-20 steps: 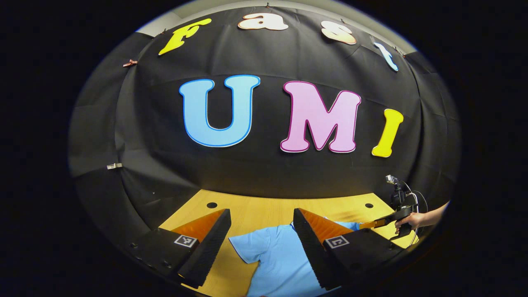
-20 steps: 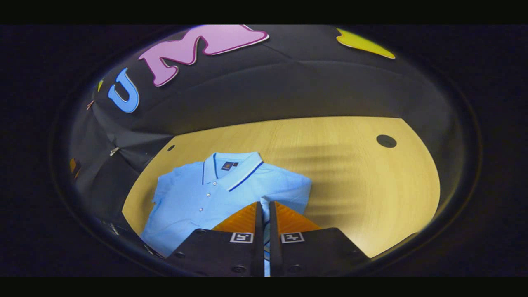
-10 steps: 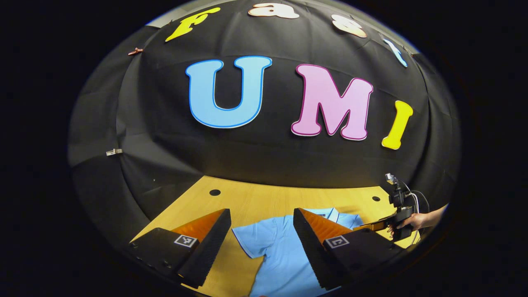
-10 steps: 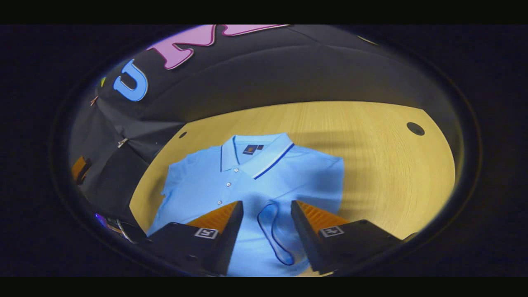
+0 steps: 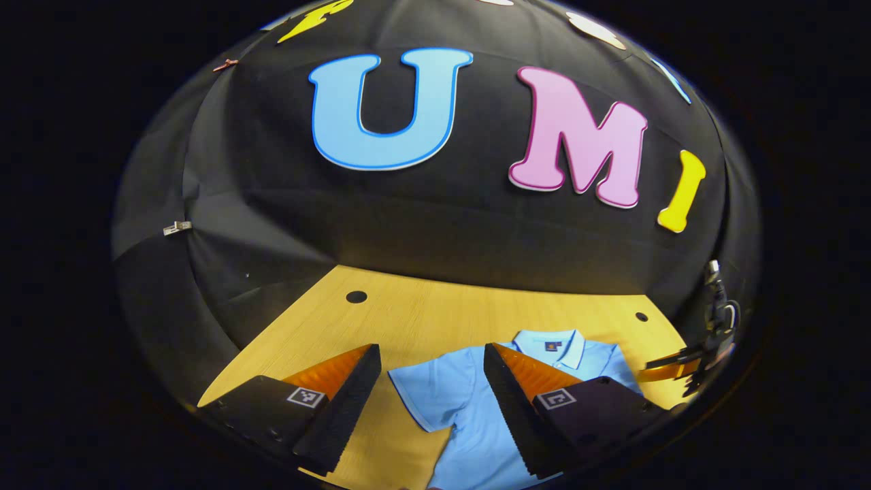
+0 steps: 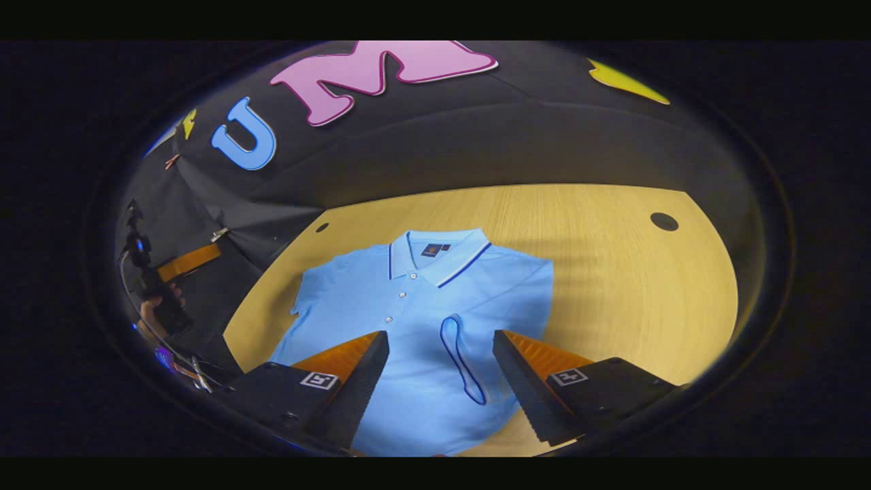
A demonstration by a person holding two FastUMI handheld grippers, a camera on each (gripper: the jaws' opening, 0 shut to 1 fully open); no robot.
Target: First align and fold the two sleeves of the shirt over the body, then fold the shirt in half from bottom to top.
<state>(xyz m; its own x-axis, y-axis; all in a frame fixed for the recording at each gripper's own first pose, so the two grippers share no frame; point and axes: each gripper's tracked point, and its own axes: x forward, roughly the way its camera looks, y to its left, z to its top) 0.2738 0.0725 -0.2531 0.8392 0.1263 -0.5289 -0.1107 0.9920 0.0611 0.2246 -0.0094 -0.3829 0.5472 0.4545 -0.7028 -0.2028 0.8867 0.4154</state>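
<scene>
A light blue polo shirt (image 6: 408, 327) is seen lying face up on the wooden worktop (image 6: 633, 286), collar toward the far wall. In the right gripper view, the shirt's right-hand sleeve (image 6: 469, 361) is laid over the body, its dark-trimmed cuff showing as a loop between the fingers of the right tongs (image 6: 441, 381); these tongs are held wide apart above the cloth and nothing is gripped. In the left gripper view, the other sleeve (image 5: 425, 391) is found spread flat on the wood at the shirt's left side, and the left tongs (image 5: 432, 408) are likewise opened wide and empty, poised near and above that sleeve. The other gripper (image 5: 687, 361) is glimpsed at the right edge of this view, and in the right gripper view a hand (image 6: 160, 309) holding a gripper is seen at the far left. The first sleeve fold is judged done, and the second sleeve fold is judged to be the step in hand. For the next move, the left tongs would need to be lowered onto the left sleeve's edge, closed on it, and carried rightward across the body so that it lines up with the folded sleeve.
</scene>
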